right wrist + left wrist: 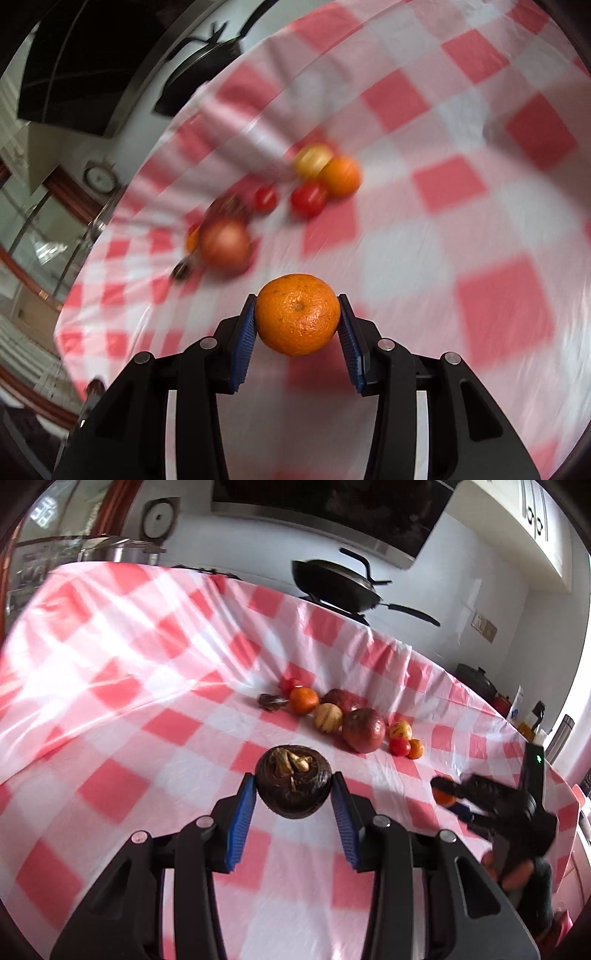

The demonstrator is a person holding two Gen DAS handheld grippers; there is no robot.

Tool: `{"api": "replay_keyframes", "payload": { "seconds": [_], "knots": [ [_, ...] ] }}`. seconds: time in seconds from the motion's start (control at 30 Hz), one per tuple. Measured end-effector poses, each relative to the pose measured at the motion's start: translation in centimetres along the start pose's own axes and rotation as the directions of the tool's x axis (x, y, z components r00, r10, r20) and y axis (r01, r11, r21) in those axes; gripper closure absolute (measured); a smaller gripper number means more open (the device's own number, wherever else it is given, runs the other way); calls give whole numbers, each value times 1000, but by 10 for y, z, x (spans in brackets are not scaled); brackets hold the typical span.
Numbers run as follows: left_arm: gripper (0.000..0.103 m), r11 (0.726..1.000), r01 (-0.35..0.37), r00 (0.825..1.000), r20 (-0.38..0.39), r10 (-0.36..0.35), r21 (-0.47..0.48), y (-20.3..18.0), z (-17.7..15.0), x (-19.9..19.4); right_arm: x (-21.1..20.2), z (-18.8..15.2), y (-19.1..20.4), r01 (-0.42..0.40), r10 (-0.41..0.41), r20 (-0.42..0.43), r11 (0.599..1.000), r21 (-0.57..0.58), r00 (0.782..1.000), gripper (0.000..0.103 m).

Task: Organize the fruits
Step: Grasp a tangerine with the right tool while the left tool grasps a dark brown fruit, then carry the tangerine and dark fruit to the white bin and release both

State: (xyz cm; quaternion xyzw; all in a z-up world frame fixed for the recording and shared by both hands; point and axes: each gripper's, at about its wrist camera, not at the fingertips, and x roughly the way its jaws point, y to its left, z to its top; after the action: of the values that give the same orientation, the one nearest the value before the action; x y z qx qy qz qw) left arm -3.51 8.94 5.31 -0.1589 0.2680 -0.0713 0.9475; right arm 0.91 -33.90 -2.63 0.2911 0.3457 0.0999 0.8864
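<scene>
My left gripper [294, 788] is shut on a dark brown mangosteen [294, 781], held above the red-and-white checked cloth [129, 709]. Beyond it lies a row of fruit: a small orange [303, 700], a striped yellow fruit [327, 718], a big red apple [363, 730], a red tomato [399, 746] and others. My right gripper [297, 312] is shut on an orange mandarin [297, 314]; that gripper [448, 794] also shows blurred at the right of the left wrist view. In the blurred right wrist view the fruit group [273, 199] lies ahead and to the left.
A black wok [336, 585] sits on a stove behind the table, with a steel pot [125, 550] at the far left. Bottles and a dark kettle [476, 681] stand at the right. The cloth rises in a fold toward the back.
</scene>
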Motion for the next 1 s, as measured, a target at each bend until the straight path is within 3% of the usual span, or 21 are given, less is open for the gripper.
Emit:
{"api": "replay_keyframes", "payload": {
  "seconds": [0.13,0.4,0.57,0.83,1.0],
  "knots": [
    [61,999,6,1000,-12,-6,-39,25,-16,-35,-17,-46,35,-34,29,-68,997,-67,997,61],
    [61,997,-73,997,40,73,2,72,-39,-114,-37,-131,107,-116,73,-167,958,-262,983,61],
    [61,991,-132,990,42,132,-15,110,-59,-151,-43,-178,146,-179,100,-217,907,-382,971,61],
    [61,973,-222,972,61,226,-67,166,-78,-205,-50,-215,186,-252,135,-266,841,-479,954,61],
    [61,955,-275,958,58,282,-116,201,-97,-240,-54,-250,219,-332,162,-333,761,-557,929,61]
  ]
}}
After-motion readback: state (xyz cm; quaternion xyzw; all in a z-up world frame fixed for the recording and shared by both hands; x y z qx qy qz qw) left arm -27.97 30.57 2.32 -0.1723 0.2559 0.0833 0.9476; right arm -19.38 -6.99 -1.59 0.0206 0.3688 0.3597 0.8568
